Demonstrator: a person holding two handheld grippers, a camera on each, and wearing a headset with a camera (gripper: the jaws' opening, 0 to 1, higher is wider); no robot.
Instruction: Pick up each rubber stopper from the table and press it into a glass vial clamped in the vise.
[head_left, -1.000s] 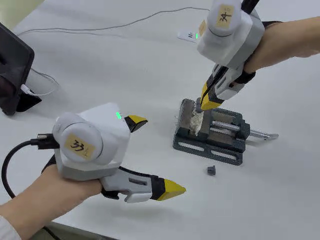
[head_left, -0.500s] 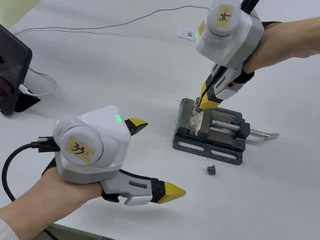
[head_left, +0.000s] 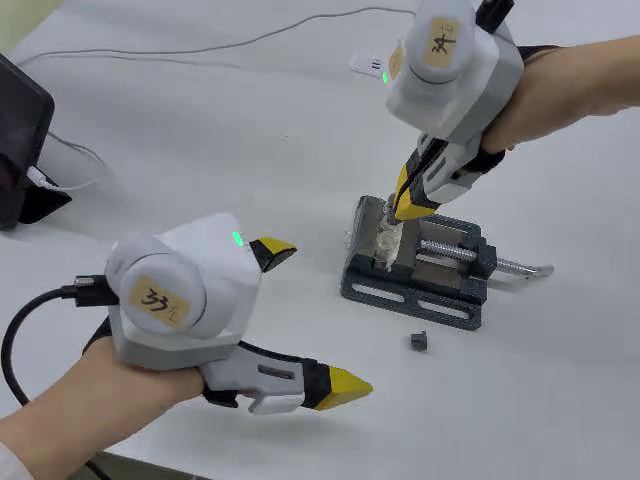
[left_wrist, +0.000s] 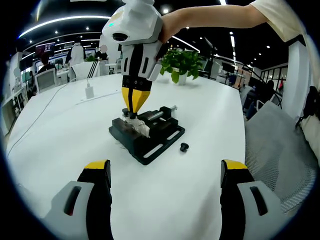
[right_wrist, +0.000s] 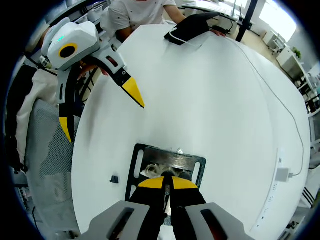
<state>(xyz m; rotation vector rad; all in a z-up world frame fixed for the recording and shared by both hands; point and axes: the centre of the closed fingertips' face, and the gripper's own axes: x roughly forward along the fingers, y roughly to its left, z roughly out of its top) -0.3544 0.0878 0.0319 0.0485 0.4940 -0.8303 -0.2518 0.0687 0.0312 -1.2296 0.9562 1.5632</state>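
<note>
Gaping wide, left hand-held gripper (head_left: 322, 315) faces right hand-held gripper (head_left: 405, 208) pinched narrow over glass vial (head_left: 388, 240).

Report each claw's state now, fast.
Left claw: open, empty.
Right claw: closed, right above the vial in the vise; whether it grips anything cannot be told.

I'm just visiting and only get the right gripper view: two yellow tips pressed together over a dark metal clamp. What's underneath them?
Observer: A clear glass vial, gripped in that dark metal vise. In the head view the right gripper has its shut tips at the vial's mouth.
Visitor: Does the clamp have a handle? I see none.
Observer: Yes, a thin silver handle sticks out from the vise's screw end. Your gripper's own body covers it.
</note>
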